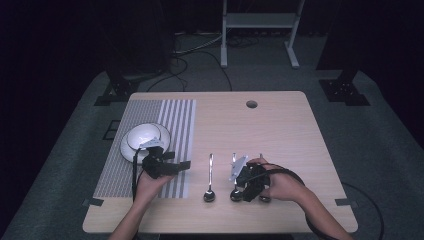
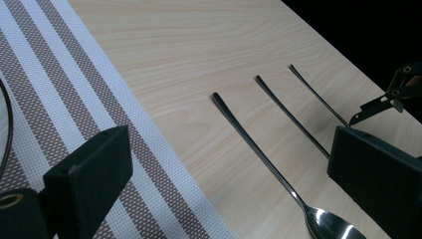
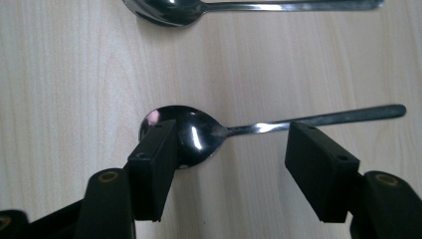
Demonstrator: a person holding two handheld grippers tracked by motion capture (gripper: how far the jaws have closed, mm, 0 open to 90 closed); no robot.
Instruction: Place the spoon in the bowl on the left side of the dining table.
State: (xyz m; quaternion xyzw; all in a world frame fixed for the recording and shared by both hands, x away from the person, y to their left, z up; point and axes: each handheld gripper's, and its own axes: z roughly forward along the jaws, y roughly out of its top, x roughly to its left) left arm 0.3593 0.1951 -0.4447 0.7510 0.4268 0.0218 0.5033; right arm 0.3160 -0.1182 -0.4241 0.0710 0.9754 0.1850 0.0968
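Three metal spoons lie side by side on the wooden table (image 1: 280, 125), bowls toward the person: the left spoon (image 1: 210, 180), the middle spoon (image 1: 233, 165) and the right spoon (image 1: 260, 157), which is partly under the hand. My right gripper (image 1: 245, 187) is low over the middle spoon (image 3: 199, 132), open, with its jaws either side of the bowl's neck and not closed on it. My left gripper (image 1: 181, 165) hovers open over the placemat's right edge. Its view shows the left spoon (image 2: 254, 149) ahead between its jaws.
A striped placemat (image 1: 175, 120) covers the table's left part. A white bowl on a plate (image 1: 145, 137) stands on it, just behind the left gripper. A cable hole (image 1: 251, 104) sits near the far edge. Another spoon (image 3: 199, 7) lies beyond the right gripper.
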